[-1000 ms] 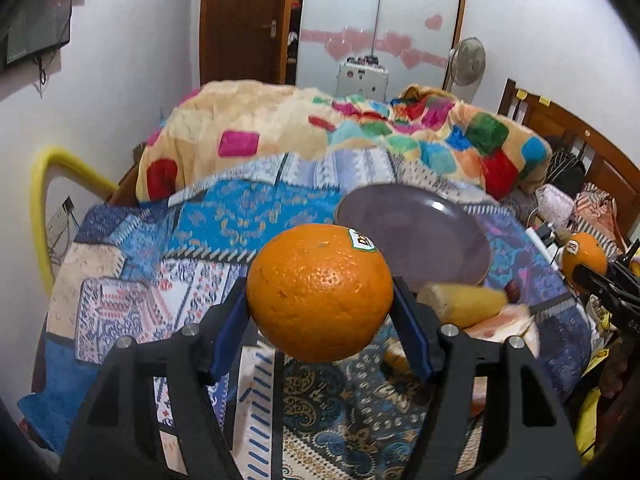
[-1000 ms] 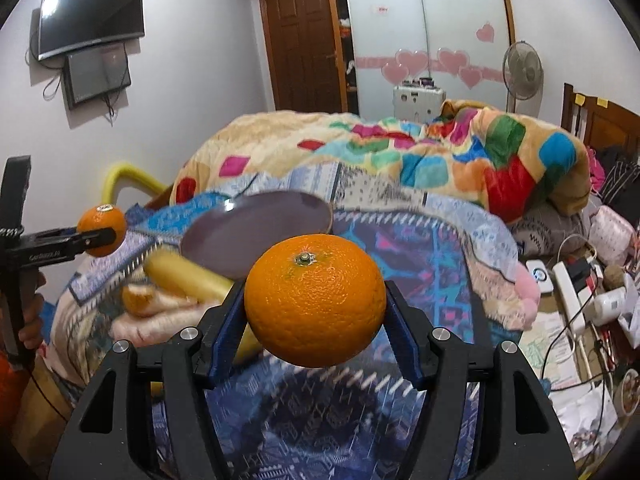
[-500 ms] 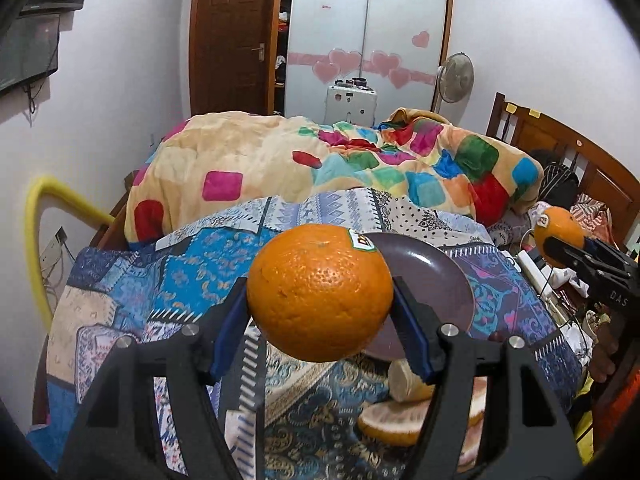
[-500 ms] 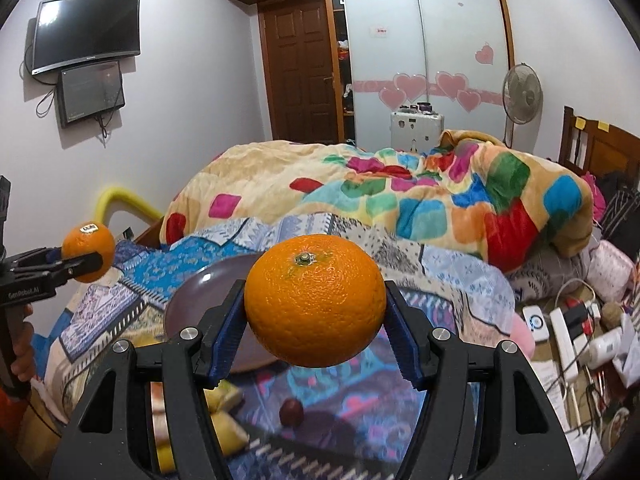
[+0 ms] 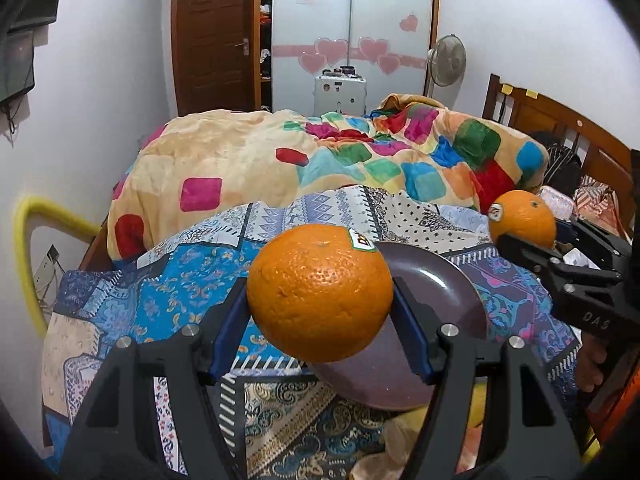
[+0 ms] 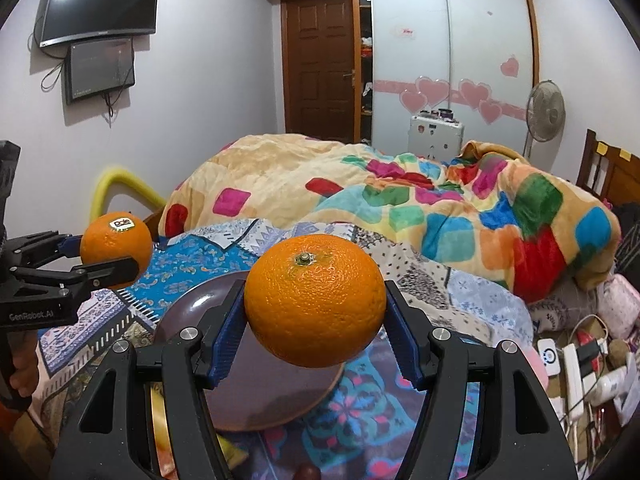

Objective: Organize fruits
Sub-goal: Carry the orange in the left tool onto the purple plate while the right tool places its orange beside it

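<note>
Patchwork quilt [image 6: 460,216], standing fan [image 6: 545,114]

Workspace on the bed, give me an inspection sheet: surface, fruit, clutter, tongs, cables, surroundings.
Surface: patterned bedsheet, multicoloured blanket bunched behind it.
Job's things: stickered orange in the left tongs; stem-up orange in the right tongs; brown plate below, nothing seen on it; yellow fruit near its edge, mostly hidden.
Clutter: power strip and small items at the bed's right side.
Tongs: both clamped on their oranges, above the bed.
Cables: white cords by the power strip.
Surroundings: wall screens, wooden door, fan.
</note>
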